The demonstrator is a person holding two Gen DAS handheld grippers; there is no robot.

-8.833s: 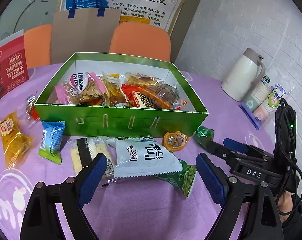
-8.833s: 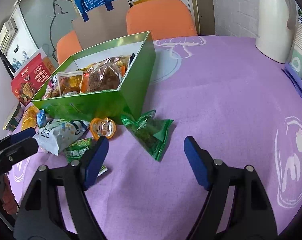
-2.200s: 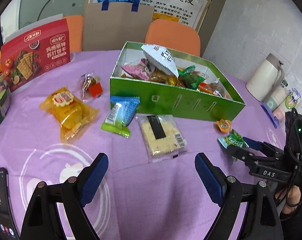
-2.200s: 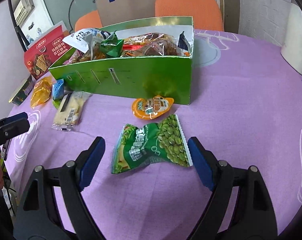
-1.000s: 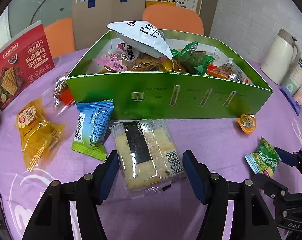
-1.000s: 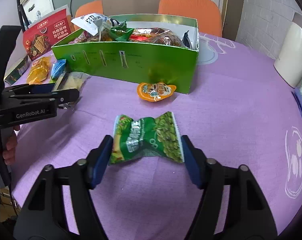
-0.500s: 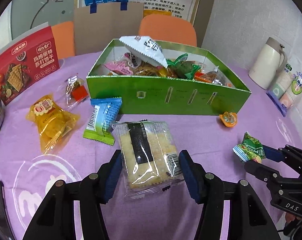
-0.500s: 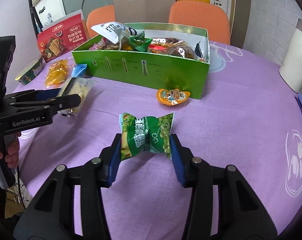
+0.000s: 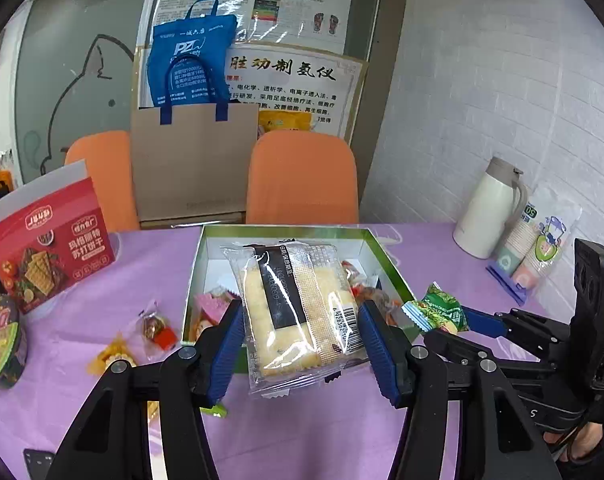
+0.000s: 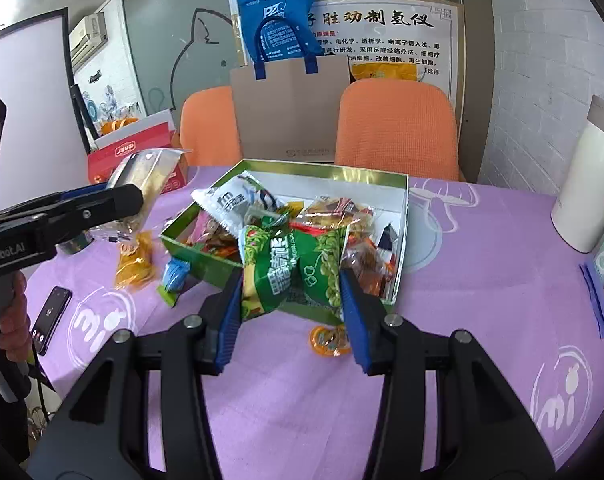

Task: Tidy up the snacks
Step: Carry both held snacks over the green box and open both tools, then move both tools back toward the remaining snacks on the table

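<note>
The left tongs [image 9: 300,342] clamp a clear crinkled cracker packet [image 9: 298,308], raised in front of the green cardboard box [image 9: 386,264]. The right tongs [image 10: 290,308] clamp a glossy green pea bag [image 10: 292,270], pinched at its middle, before the same box [image 10: 206,262].

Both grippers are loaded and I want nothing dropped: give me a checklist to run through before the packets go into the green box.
1. Left gripper clamped on cracker packet: ok.
2. Right gripper clamped on green pea packet: ok.
3. Both packets lifted off the purple table: ok.
4. Free space in green box: ok, bare white floor at its far end.
5. Packets directly above the box opening: cannot tell.
6. Loose snacks left outside, such as the orange jelly cup: not ok.
</note>
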